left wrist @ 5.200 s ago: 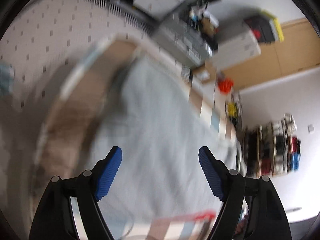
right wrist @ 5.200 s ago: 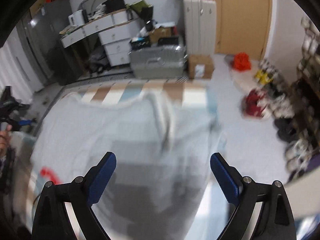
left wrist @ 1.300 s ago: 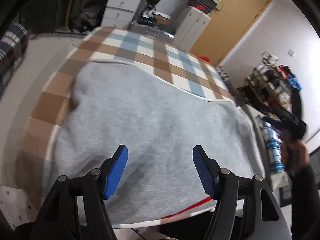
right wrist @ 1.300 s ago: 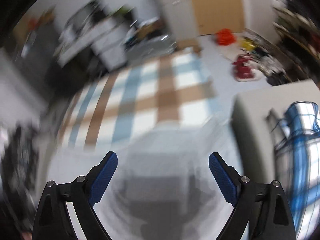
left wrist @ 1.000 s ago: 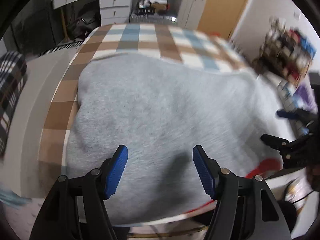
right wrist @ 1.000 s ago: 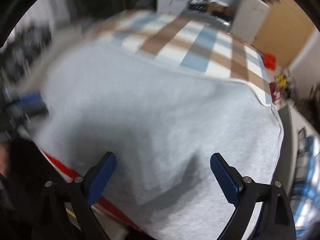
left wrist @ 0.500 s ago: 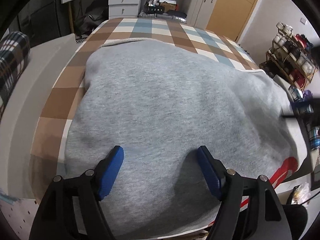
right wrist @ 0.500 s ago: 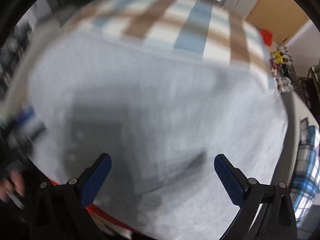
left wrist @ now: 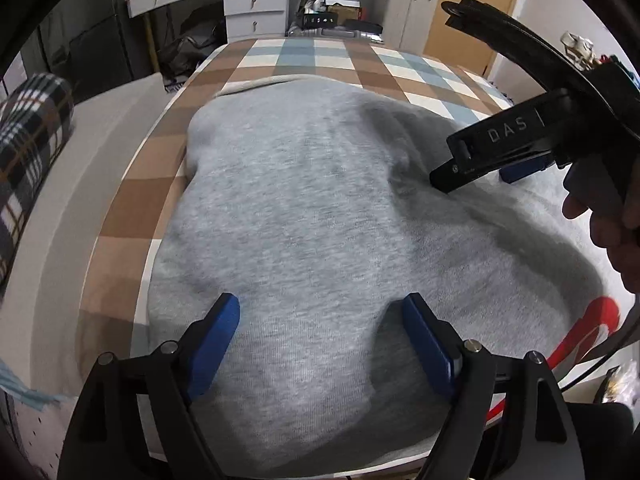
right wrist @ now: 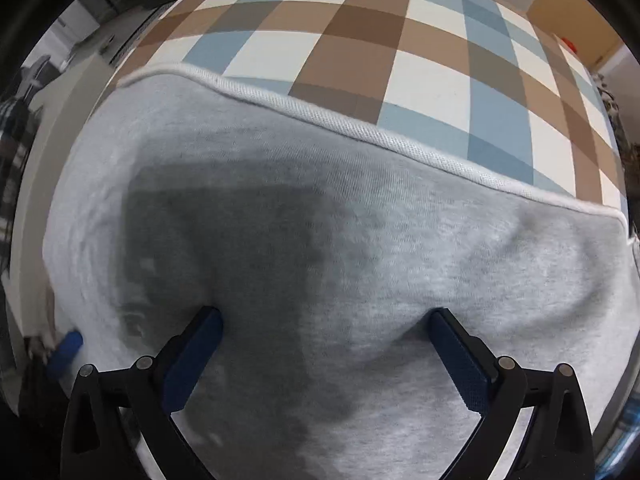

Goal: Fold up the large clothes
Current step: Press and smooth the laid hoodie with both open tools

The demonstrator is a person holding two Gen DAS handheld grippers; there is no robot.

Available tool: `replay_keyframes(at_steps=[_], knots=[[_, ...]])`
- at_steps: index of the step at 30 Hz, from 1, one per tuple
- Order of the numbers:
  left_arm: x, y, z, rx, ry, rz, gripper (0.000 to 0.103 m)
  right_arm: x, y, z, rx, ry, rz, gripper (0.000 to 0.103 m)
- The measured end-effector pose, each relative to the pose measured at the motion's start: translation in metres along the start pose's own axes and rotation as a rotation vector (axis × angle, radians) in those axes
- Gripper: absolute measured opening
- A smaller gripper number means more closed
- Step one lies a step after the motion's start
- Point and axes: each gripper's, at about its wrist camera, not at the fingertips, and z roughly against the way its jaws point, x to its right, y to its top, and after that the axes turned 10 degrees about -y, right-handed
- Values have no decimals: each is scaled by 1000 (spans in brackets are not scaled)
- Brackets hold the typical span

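Observation:
A large grey sweatshirt lies spread on a brown, blue and white checked cloth, with a red print at its near right corner. My left gripper hovers low over its near part. Its jaws are opening and no fabric is pinched between them. My right gripper, held by a hand, points down onto the garment's right part. In the right wrist view the right gripper stands open on the sweatshirt, near its white hem. A blue pad of the left gripper shows at lower left.
A plaid pillow lies on a grey strip left of the checked cloth. White drawers, a white cabinet and a wooden door stand beyond the far end.
The right gripper has swung in from the right and come down close over the sweatshirt, and now shows in the left wrist view. The left jaws have widened.

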Motion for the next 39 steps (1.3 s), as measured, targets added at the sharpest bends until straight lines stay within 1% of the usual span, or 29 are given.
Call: replay_keyframes(at_steps=[3,4,5,6,7,8,9,10,13,16,17,19,21,23,25,26,27,28,29,32,34,35,37,38,39], knots=[[2,1,0,-4,3,2,80,3,7,6,-43,1,7,103],[3,1,1,-4,3,4,80,5,10,15,-30,8,1,103],[3,1,1,-3,3,8,80,6,14,27,3,19,-9,103],[3,1,2,-3,1,10,80,7,18,45,59,41,-24,103],[2,1,1,-4,-1,15,80,4,22,63,115,89,-28,103],[2,1,1,-6,-4,25,80,-2,26,75,148,131,-16,103],[1,2,0,-5,-4,31,80,-10,30,80,154,147,6,103],[1,2,0,-6,-4,35,80,-21,34,81,147,145,32,103],[2,1,1,-2,0,29,80,-55,43,66,109,116,110,103],[2,-1,2,2,1,23,80,-76,49,34,46,89,158,103],[1,-1,2,3,0,26,80,-83,49,23,38,67,179,103],[1,-1,1,3,-2,38,80,-91,49,9,41,35,205,103],[0,1,0,1,-4,45,80,-94,50,6,59,17,212,103],[0,1,0,-3,-11,41,80,-89,53,7,39,41,190,103],[-2,1,2,-4,-21,48,80,-72,55,20,30,131,139,103],[-3,1,3,-4,-25,54,80,-57,51,33,49,193,102,103],[-4,1,3,-5,-27,56,80,-44,45,45,73,231,80,103],[-5,2,3,-7,-28,56,80,-31,37,57,97,253,71,103],[-5,3,3,-10,-29,56,80,-18,24,70,123,256,76,103],[-5,3,2,-11,-29,61,80,15,-22,90,152,205,109,103],[-5,2,7,10,-45,73,80,37,-57,95,164,169,126,103],[-6,2,12,33,-94,82,80,50,-76,95,168,140,128,103],[-6,0,21,68,-186,90,80,70,-99,91,185,69,110,103],[-6,2,24,86,-205,94,80,78,-109,88,194,31,104,103],[-7,4,27,108,-193,98,80,95,-126,83,207,-4,95,103]])
